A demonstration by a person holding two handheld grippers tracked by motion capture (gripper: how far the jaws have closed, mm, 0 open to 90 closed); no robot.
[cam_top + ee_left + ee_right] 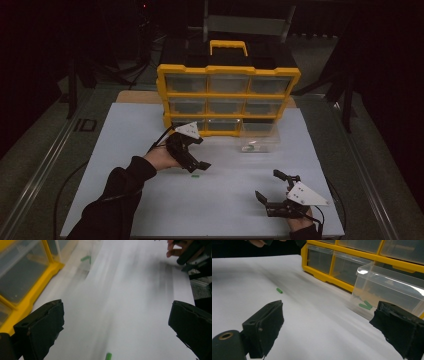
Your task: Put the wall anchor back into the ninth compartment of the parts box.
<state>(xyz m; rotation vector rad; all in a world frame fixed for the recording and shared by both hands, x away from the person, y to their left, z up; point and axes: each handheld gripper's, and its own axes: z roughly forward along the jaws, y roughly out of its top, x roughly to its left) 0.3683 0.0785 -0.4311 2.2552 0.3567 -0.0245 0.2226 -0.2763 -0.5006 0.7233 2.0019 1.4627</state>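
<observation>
High view: left gripper (199, 165) held over small green peg (195, 175) on bench (125, 150), jaws spread, empty. Right gripper (274, 189) at 5 o'clock, jaws spread. Clear drawer (260, 142) at 1 o'clock from peg.

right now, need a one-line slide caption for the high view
Left gripper hovers open over a small green piece on the white board, clear bin pulled from the yellow organizer.

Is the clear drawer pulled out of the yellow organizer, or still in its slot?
Out. The clear drawer sits on the white board in front of the yellow organizer, holding green pieces.
</observation>
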